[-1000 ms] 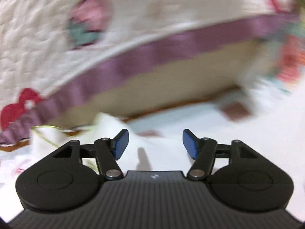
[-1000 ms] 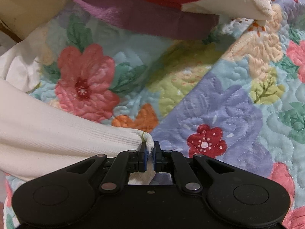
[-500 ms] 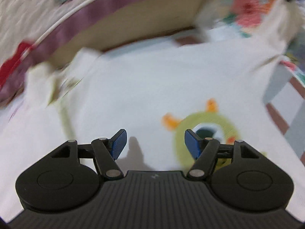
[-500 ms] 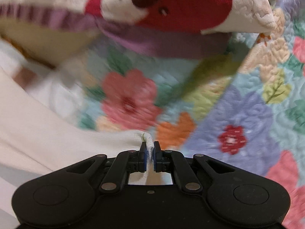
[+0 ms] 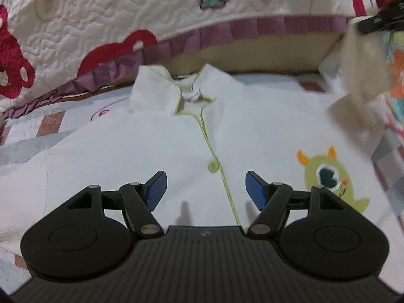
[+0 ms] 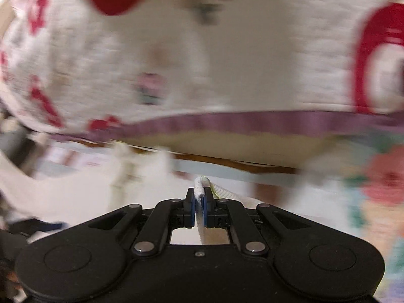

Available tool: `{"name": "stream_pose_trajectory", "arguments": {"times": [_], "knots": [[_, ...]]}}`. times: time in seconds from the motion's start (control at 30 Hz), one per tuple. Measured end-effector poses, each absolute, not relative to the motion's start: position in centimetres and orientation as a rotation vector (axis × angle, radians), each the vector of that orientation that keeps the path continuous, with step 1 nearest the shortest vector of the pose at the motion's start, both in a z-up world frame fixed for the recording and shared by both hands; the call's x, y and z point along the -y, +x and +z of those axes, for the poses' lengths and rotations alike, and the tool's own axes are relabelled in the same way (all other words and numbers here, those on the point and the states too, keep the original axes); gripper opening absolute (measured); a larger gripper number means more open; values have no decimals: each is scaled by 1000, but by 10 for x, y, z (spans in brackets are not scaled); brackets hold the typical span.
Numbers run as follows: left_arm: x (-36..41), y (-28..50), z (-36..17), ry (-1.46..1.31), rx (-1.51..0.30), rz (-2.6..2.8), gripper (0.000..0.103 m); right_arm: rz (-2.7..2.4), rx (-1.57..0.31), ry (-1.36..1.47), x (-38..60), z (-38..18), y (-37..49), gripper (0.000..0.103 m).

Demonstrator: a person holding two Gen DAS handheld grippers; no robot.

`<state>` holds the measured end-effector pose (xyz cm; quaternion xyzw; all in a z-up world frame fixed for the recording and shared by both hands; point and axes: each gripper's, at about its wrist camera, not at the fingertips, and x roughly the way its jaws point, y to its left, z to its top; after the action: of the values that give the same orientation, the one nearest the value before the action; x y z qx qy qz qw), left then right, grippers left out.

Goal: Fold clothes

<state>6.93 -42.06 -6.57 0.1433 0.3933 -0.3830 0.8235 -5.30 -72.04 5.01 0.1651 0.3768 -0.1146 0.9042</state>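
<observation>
A white polo shirt [image 5: 156, 141] with green piping, a green button and a green monster patch [image 5: 328, 176] lies flat, collar away from me. My left gripper [image 5: 205, 186] is open and empty just above the shirt's chest. My right gripper [image 6: 199, 202] is shut on the white hem of the shirt's sleeve [image 6: 202, 186]. In the left wrist view it shows at the top right [image 5: 383, 20], holding the sleeve [image 5: 363, 75] lifted above the shirt's right side.
A cream quilt with red shapes and a purple ruffle [image 5: 176, 48] hangs behind the shirt; it fills the right wrist view [image 6: 202, 50]. A floral quilt [image 6: 383, 176] lies to the right. A striped sheet [image 5: 30, 141] lies under the shirt.
My left gripper has swung down to face the shirt's chest, still open. My right gripper has lifted the sleeve and turned left, from the floral quilt towards the cream quilt.
</observation>
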Motion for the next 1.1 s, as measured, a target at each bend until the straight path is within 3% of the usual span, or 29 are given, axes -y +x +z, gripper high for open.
{"name": "stream_pose_trajectory", "arguments": {"times": [0.07, 0.17, 0.2, 0.27, 0.33, 0.47, 0.67, 0.83, 1.1], "knots": [[417, 73, -66, 254, -860, -819, 68, -196, -754, 357, 697, 40, -32, 6], [420, 76, -81, 205, -914, -833, 68, -176, -655, 231, 658, 27, -18, 17], [422, 75, -87, 184, -933, -857, 68, -173, -629, 220, 649, 20, -21, 30], [423, 72, -97, 117, -987, -921, 68, -180, -573, 226, 648, 12, -34, 43], [426, 66, -104, 101, -1011, -948, 68, -210, -535, 198, 657, 4, -54, 46], [444, 59, -115, 195, -949, -912, 69, -336, -629, -11, 688, -29, -104, 63], [470, 88, -127, 38, -1015, -884, 71, -412, -804, -44, 720, -95, -185, 63], [498, 107, -137, -101, -1097, -855, 72, -468, -723, 249, 745, -115, -218, 64], [536, 83, -140, 114, -954, -832, 84, -455, -699, 363, 745, -137, -202, 64]]}}
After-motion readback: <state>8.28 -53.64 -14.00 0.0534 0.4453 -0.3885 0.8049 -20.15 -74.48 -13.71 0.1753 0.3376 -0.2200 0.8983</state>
